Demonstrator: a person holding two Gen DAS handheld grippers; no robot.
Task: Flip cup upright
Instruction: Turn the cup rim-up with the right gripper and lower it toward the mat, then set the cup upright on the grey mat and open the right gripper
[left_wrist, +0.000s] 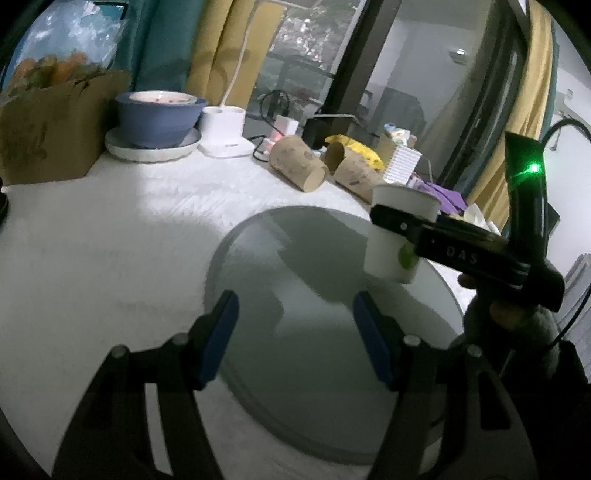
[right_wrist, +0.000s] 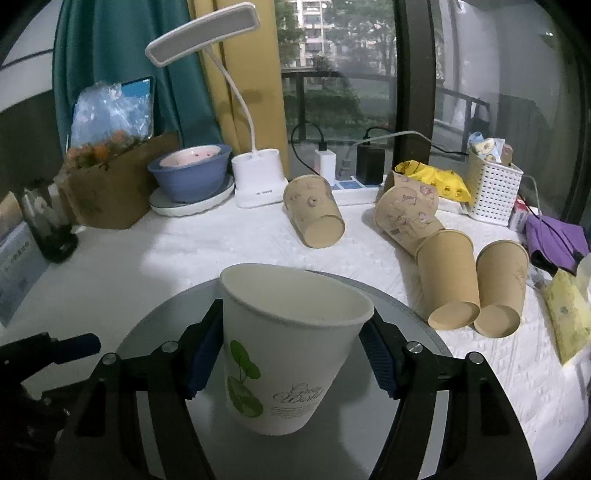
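Note:
A white paper cup (right_wrist: 284, 354) with a green leaf print stands mouth up, slightly tilted, between the blue pads of my right gripper (right_wrist: 295, 354), which is shut on it just above a round grey glass plate (right_wrist: 417, 325). In the left wrist view the same cup (left_wrist: 397, 236) is held by the right gripper (left_wrist: 399, 221) over the plate's far right edge (left_wrist: 258, 236). My left gripper (left_wrist: 295, 332) is open and empty, low over the plate's near side.
Several brown paper cups (right_wrist: 317, 214) lie on their sides on the white tablecloth behind the plate. A desk lamp (right_wrist: 258, 181), blue bowl on a plate (right_wrist: 190, 177), cardboard box (right_wrist: 118, 192), white basket (right_wrist: 493, 188) and chargers line the back.

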